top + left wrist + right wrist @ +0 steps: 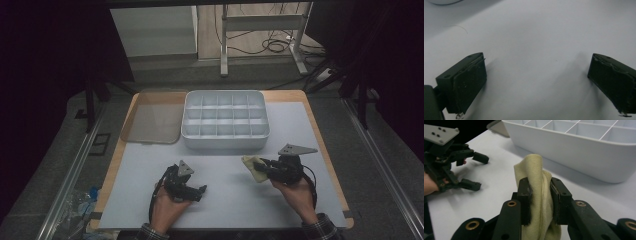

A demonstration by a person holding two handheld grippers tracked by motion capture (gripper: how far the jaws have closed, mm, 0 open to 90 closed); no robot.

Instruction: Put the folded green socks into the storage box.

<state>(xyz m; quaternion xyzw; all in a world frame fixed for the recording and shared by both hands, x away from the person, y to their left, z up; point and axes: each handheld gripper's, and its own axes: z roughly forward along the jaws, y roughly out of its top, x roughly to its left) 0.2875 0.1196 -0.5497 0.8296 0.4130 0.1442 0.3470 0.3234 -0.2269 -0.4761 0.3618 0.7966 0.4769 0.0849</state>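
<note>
Dim overall, dark surroundings; soft shadows on the pale table, close views slightly blurred

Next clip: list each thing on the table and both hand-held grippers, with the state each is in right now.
Right hand-held gripper: shut on the cloth.
Cloth: pale yellow, bunched, pinched between the jaws, near the box's front wall.
Left hand-held gripper: open, nothing between its jaws, just above the table mat.
Divided box: white, lid off, visible compartments empty.
Lid: lying flat, left of the box.
</note>
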